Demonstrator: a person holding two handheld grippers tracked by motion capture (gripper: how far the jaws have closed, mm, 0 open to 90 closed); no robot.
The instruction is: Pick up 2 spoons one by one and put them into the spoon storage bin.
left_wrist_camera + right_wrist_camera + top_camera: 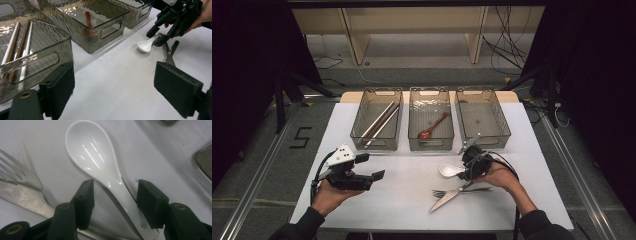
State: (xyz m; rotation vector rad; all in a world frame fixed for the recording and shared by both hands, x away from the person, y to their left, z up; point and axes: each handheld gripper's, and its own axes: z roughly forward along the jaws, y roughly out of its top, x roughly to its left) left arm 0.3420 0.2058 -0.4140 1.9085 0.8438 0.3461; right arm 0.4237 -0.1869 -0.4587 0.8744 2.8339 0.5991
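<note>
A white ceramic spoon [451,170] [145,45] [92,155] lies on the white table, bowl up. My right gripper [467,167] [115,195] points down over its handle. The handle runs between the two black pads, with a gap on each side, so the jaws stand open around it. My left gripper [371,166] [113,82] is held at the table's front left, open wide with nothing between its jaws, and points toward the right hand. In the left gripper view the right gripper [157,36] shows beside the spoon.
A fork [462,191] [15,173] and a knife [447,199] [20,197] lie crossed just in front of the spoon. Three smoky plastic bins stand at the back: the left bin [357,125] holds chopsticks [379,122], the middle bin [431,145] a brown spoon [432,127], the right bin [504,125] nothing.
</note>
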